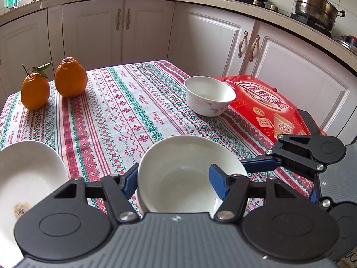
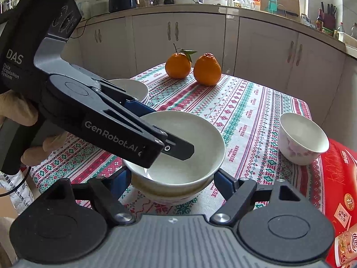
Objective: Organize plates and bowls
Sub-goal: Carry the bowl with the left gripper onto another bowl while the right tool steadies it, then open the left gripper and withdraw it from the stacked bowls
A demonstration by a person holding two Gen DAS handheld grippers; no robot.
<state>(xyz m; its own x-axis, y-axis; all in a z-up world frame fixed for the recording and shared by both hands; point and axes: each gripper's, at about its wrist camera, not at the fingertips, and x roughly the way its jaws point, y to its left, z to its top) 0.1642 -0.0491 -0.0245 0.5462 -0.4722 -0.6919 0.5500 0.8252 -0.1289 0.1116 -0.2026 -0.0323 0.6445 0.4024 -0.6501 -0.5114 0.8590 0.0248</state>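
A white bowl (image 1: 185, 174) sits nested on a second bowl (image 2: 169, 195) near the table's front. My left gripper (image 1: 174, 183) straddles the top bowl's near wall, one finger outside at the left, the other inside the bowl; it shows in the right wrist view (image 2: 156, 134) reaching in from the left. My right gripper (image 2: 171, 178) is open, its fingers on either side of the bowl stack. A small floral bowl (image 1: 208, 95) stands on the table at the right, also in the right wrist view (image 2: 301, 138). A stack of white plates (image 1: 26, 178) lies at the left, also in the right wrist view (image 2: 133, 87).
Two oranges (image 1: 53, 82) stand at the table's far left; they also show in the right wrist view (image 2: 194, 67). A red box (image 1: 267, 105) lies at the right edge. The patterned tablecloth (image 1: 125, 111) covers the table. Kitchen cabinets (image 1: 93, 29) stand behind.
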